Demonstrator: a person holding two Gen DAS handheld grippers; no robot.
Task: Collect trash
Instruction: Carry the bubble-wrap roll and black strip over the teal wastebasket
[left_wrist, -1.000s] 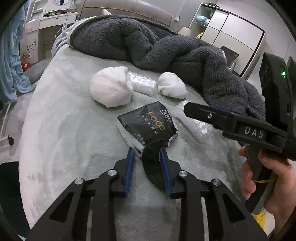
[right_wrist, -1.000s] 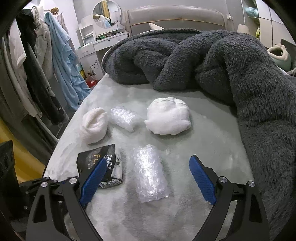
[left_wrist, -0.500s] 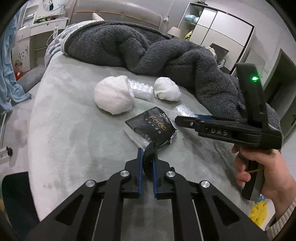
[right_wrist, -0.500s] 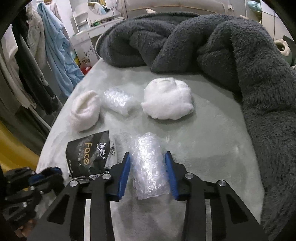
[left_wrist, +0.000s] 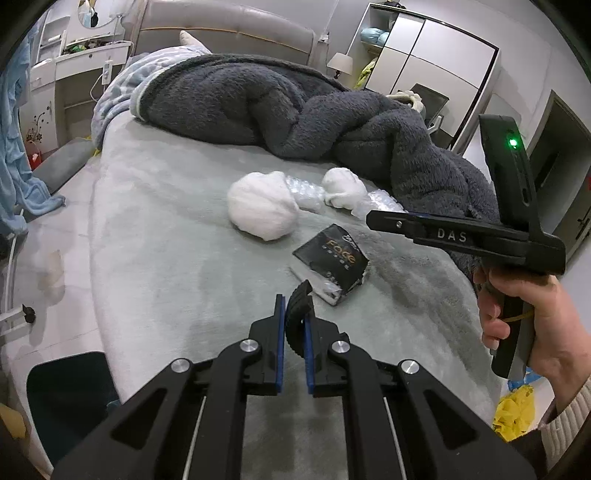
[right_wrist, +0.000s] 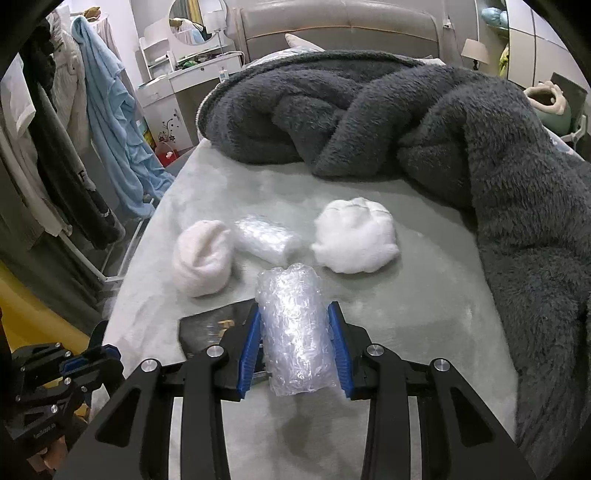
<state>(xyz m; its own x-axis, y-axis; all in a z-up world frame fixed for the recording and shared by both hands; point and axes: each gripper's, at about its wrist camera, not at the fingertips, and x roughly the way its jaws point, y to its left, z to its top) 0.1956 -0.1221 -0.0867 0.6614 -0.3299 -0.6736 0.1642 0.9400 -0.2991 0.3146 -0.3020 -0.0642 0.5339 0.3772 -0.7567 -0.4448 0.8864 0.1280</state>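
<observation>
— So what does the left tool hold? — Its blue pads are clamped on a thin black strip that curls up out of them; what the strip is cannot be made out. Just beyond it, the black "Face" packet lies flat on the grey bed.

— And the right tool? — Its jaws are closed tight on a roll of bubble wrap, whose near end hides part of that packet. A second bubble-wrap roll lies between two white fluffy wads. Further back, a dark grey fleece blanket covers the rest of the bed.
</observation>
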